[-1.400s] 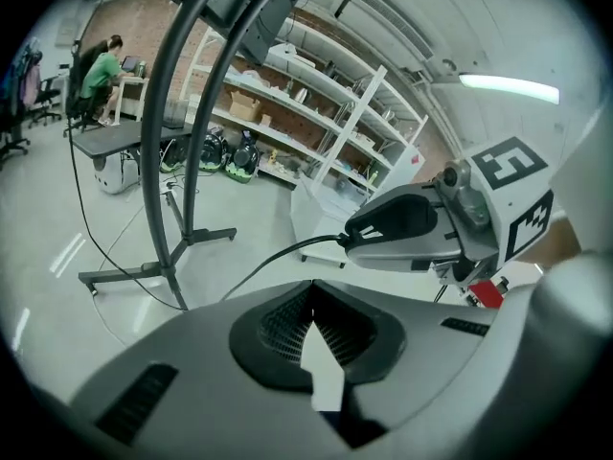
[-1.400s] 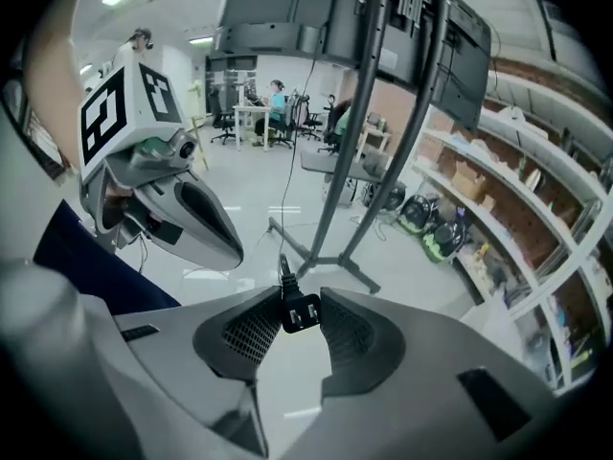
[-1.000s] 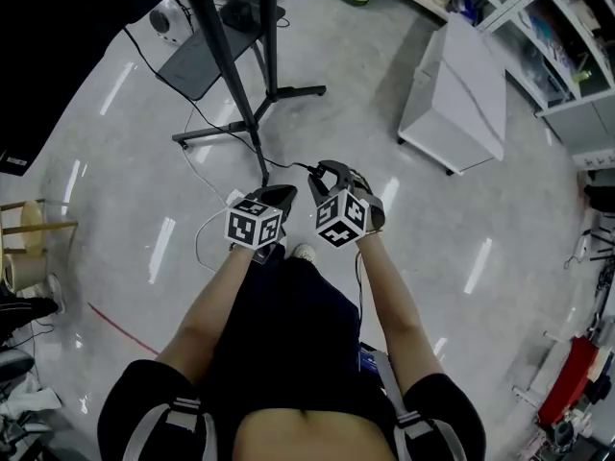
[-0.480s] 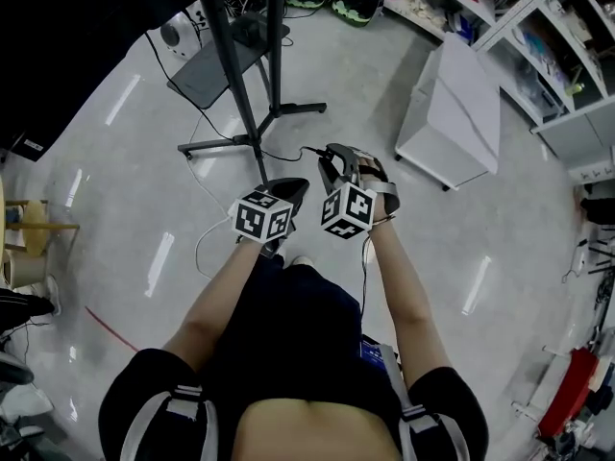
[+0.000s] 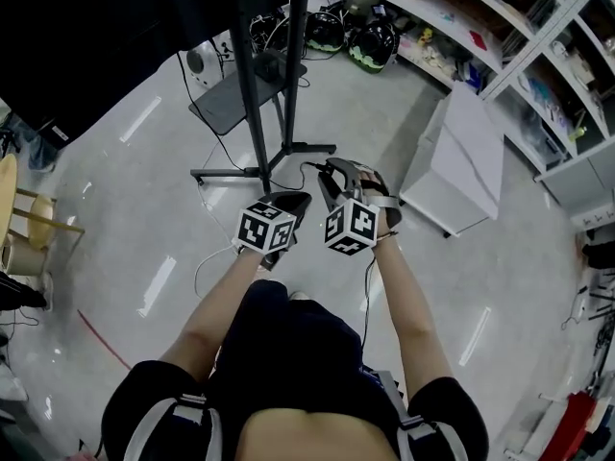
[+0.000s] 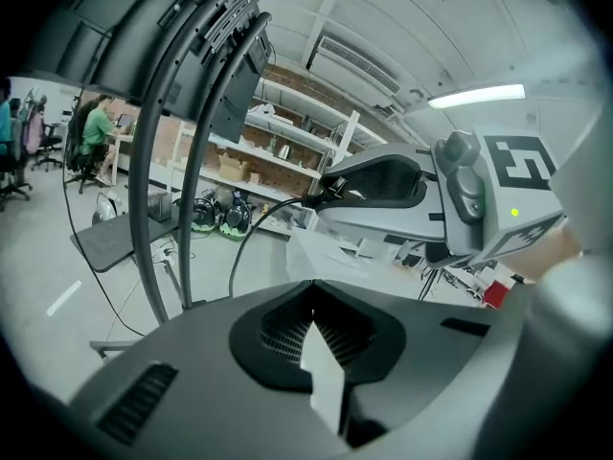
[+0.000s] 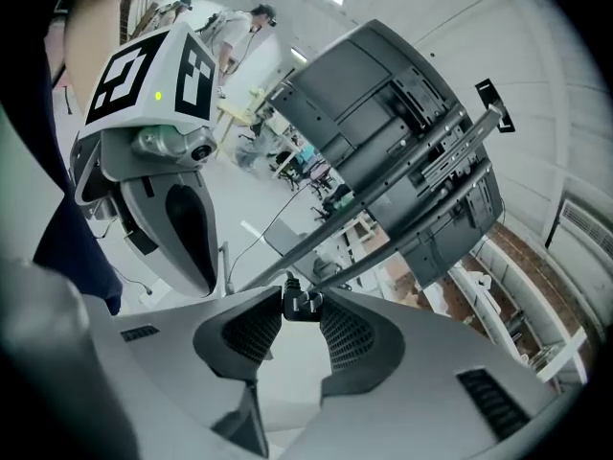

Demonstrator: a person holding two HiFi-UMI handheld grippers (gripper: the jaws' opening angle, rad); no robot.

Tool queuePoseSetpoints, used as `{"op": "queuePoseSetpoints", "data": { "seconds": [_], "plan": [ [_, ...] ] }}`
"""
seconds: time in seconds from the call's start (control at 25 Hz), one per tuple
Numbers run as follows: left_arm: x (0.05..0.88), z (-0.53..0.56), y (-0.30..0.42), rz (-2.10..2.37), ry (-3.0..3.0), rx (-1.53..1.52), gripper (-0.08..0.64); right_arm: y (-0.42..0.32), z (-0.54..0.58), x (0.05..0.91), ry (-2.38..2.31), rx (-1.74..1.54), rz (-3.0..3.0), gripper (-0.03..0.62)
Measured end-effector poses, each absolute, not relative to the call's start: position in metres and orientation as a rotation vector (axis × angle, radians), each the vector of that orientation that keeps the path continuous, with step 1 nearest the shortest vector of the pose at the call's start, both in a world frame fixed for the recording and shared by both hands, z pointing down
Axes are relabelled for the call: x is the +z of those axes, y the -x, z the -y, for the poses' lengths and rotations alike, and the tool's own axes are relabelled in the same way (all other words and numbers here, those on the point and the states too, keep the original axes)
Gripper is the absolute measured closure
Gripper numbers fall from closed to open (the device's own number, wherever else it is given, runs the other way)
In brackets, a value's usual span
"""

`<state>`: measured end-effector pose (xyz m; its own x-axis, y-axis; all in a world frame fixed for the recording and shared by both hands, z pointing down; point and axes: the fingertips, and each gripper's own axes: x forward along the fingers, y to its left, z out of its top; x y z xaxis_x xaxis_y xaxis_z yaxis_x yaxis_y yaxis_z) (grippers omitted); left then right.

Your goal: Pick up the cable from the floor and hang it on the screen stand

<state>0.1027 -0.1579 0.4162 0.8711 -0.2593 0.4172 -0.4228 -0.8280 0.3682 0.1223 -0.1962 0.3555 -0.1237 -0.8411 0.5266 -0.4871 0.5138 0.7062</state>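
My right gripper (image 7: 302,300) is shut on the black plug (image 7: 299,302) of the cable, held at the jaw tips. In the head view the right gripper (image 5: 330,173) is at centre. The thin black cable (image 5: 293,164) trails from it down to the floor by the screen stand's base (image 5: 255,172). The left gripper view shows the cable (image 6: 239,247) hanging in a curve. My left gripper (image 5: 291,203) hangs close beside the right one, shut with nothing in it (image 6: 308,284). The stand's black poles (image 5: 252,84) rise just ahead, under the dark screen (image 5: 86,36).
A white cabinet (image 5: 461,147) stands to the right, with shelves (image 5: 538,56) behind it and helmets (image 5: 370,41) on the floor. A grey plate (image 5: 240,99) lies behind the stand. A wooden stool (image 5: 29,224) is at the left edge. People sit at desks (image 6: 96,132) far left.
Both grippers have risen, and the plug has risen in the right one. The right gripper has rolled. The stand's poles and the shelves now show closer in the head view.
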Motion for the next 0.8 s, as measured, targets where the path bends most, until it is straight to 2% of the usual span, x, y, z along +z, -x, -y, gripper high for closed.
{"op": "queuePoseSetpoints", "data": {
  "seconds": [0.8],
  "plan": [
    [0.342, 0.198, -0.036, 0.846, -2.577, 0.412, 0.552, -0.045, 0.246, 0.244, -0.982, -0.760, 1.981, 0.451]
  ]
}}
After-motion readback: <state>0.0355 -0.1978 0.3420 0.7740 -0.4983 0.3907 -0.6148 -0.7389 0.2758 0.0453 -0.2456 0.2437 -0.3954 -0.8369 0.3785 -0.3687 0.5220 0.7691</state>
